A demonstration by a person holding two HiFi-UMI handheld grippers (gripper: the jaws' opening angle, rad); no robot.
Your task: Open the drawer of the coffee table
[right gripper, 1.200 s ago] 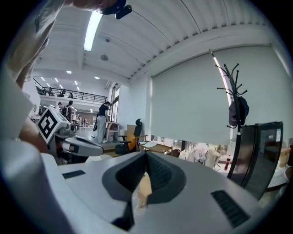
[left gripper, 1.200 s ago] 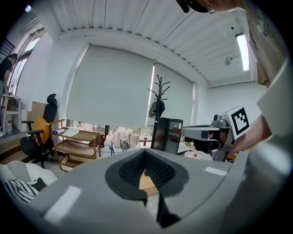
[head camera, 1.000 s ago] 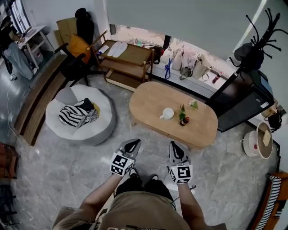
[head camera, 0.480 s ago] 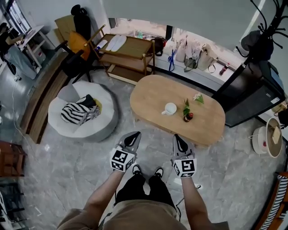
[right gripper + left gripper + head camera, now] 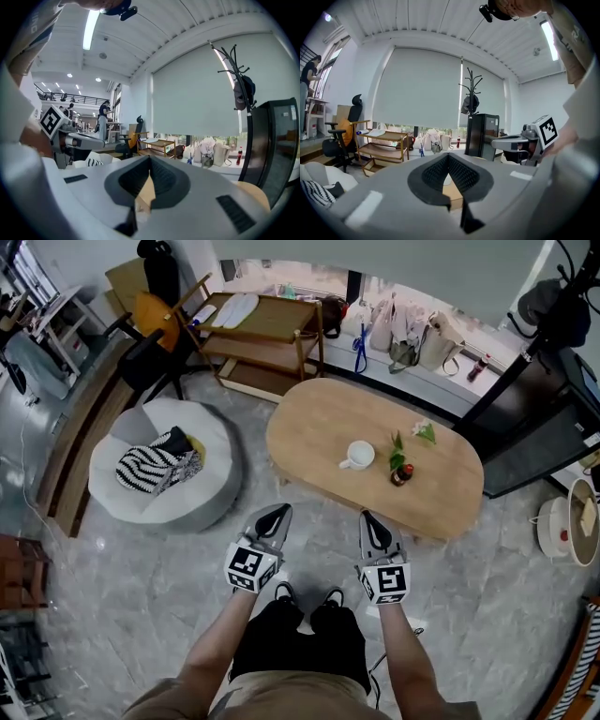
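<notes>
The oval wooden coffee table (image 5: 314, 432) stands just ahead of me in the head view. A white cup (image 5: 357, 456) and a small plant (image 5: 399, 465) sit on its top. No drawer front shows from above; the tabletop hides it. My left gripper (image 5: 277, 516) is shut and empty, short of the table's near left edge. My right gripper (image 5: 373, 522) is also shut and empty, a little short of the near edge's middle. In the left gripper view the left gripper (image 5: 448, 155) has its jaws closed to a point, and so has the right gripper (image 5: 150, 157) in its own view.
A white round pouf (image 5: 202, 498) with a striped cushion (image 5: 152, 469) sits left of the table. A wooden shelf cart (image 5: 267, 334) and chairs (image 5: 155, 329) stand behind. A black cabinet (image 5: 539, 442) and a coat rack (image 5: 562, 296) are at the right. Grey marble floor (image 5: 112, 596) lies around my feet.
Both grippers have sunk and edged forward toward the table's near edge. The table now looks larger and nearer. Both jaws stayed shut.
</notes>
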